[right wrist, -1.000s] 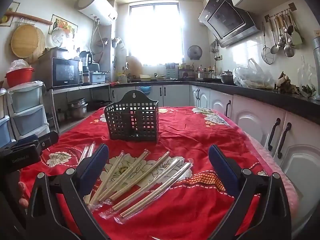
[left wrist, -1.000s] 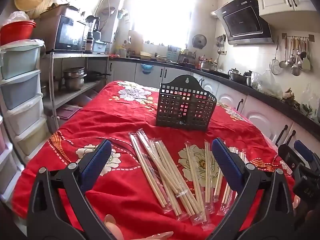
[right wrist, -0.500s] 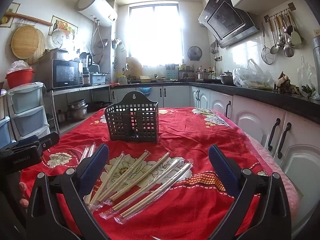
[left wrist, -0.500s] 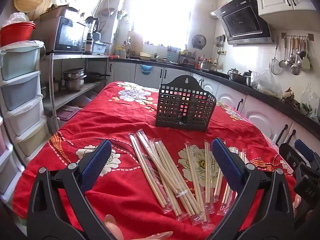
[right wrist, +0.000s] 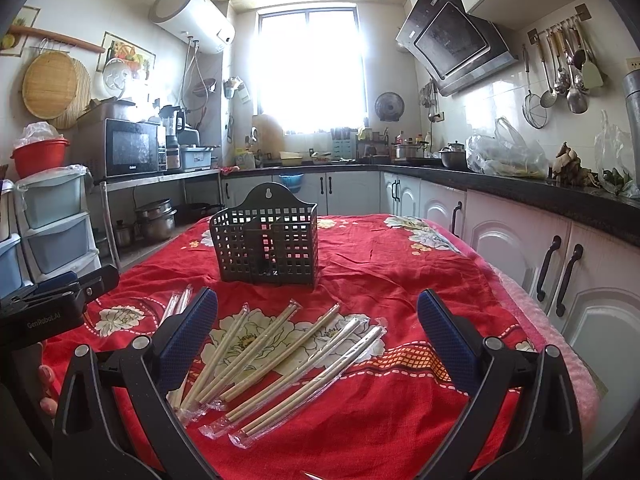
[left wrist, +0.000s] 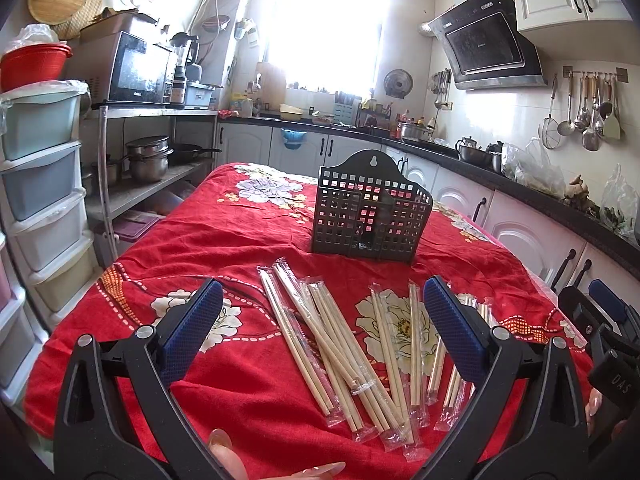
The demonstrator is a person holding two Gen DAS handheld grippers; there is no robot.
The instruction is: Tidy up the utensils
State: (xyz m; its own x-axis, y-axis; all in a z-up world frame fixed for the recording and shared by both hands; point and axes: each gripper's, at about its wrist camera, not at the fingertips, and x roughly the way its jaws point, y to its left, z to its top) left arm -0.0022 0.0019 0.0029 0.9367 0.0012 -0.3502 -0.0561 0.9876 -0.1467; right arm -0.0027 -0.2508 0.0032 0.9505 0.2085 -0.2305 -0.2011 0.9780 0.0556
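Pale wooden chopsticks in clear plastic sleeves (left wrist: 340, 344) lie on the red flowered bench (left wrist: 224, 240) just ahead of my left tool (left wrist: 322, 332) and right tool (right wrist: 316, 330), both spread wide and holding nothing. Beyond them I see the black perforated plastic holder (right wrist: 266, 246) standing upright.

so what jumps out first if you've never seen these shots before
The bright red floral tablecloth fills the middle of both views. Wrapped pairs of wooden chopsticks lie scattered across its near part. Behind them stands a black perforated utensil basket, and it looks empty. In the foreground the left gripper and the right gripper are both wide open, holding nothing, their blue pads framing the chopsticks.
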